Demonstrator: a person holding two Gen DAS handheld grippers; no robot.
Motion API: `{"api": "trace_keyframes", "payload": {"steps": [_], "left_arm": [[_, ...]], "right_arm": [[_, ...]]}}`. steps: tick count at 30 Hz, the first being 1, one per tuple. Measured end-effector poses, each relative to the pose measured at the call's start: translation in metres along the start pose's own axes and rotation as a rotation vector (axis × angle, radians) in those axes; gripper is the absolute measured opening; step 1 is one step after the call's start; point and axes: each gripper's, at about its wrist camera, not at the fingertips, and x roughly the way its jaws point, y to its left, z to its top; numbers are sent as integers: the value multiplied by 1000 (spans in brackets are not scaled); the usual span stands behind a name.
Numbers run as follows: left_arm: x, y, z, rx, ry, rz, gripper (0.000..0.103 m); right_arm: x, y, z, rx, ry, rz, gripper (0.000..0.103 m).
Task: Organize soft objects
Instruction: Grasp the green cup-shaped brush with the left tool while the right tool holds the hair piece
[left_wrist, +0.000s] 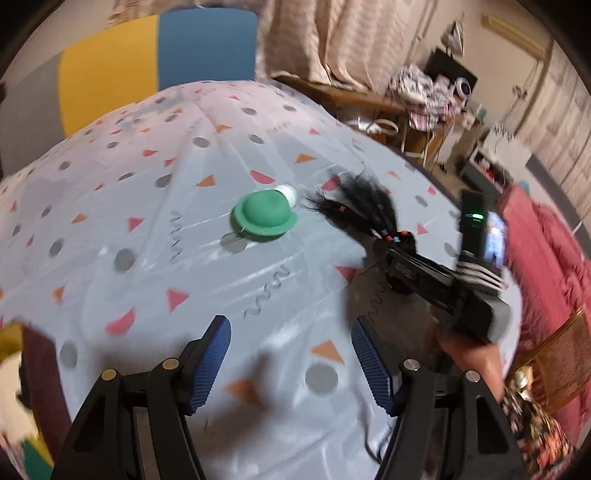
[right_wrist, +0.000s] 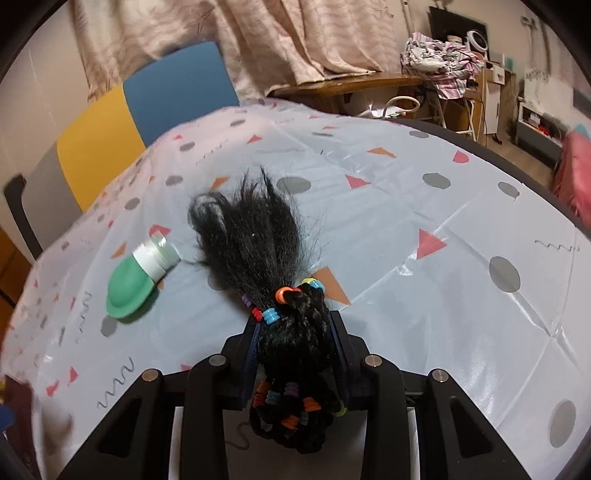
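Observation:
My right gripper (right_wrist: 295, 328) is shut on a black braided hair bundle (right_wrist: 258, 243) with coloured beads, held above the table; its loose ends fan forward. In the left wrist view the same hair bundle (left_wrist: 364, 206) sticks out of the right gripper (left_wrist: 388, 240) at the right. A green soft cap with a white roll (left_wrist: 266, 214) lies on the patterned tablecloth (left_wrist: 147, 184); it also shows in the right wrist view (right_wrist: 136, 277), left of the hair. My left gripper (left_wrist: 291, 354) is open and empty, low over the cloth, short of the green cap.
A chair with yellow and blue back panels (left_wrist: 155, 62) stands behind the table. A wooden desk with piled clothes (right_wrist: 439, 59) is at the back right. A red bedspread (left_wrist: 546, 258) lies beyond the table's right edge. Dark and coloured objects (left_wrist: 22, 369) sit at the lower left.

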Motion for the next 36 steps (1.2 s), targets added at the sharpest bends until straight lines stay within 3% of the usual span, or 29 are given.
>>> {"api": "trace_keyframes", "payload": {"steps": [6, 10, 15, 25, 31, 33, 36], "left_arm": [[56, -6, 40, 88, 34, 74, 71], [82, -10, 66, 195, 39, 123, 81], [110, -8, 98, 252, 56, 140, 81], [160, -12, 105, 317, 181, 197, 81], [160, 5, 107, 206, 168, 151, 66], [157, 9, 106, 194, 154, 152, 56], [146, 10, 100, 180, 121, 158, 50]], "right_arm": [[1, 0, -4, -5, -15, -5, 35], [1, -1, -5, -4, -22, -2, 35], [1, -3, -6, 2, -27, 6, 35], [0, -7, -6, 24, -37, 29, 35], [0, -7, -6, 27, -38, 31, 35], [0, -7, -6, 26, -39, 30, 35], [1, -7, -5, 25, -40, 28, 35]]}}
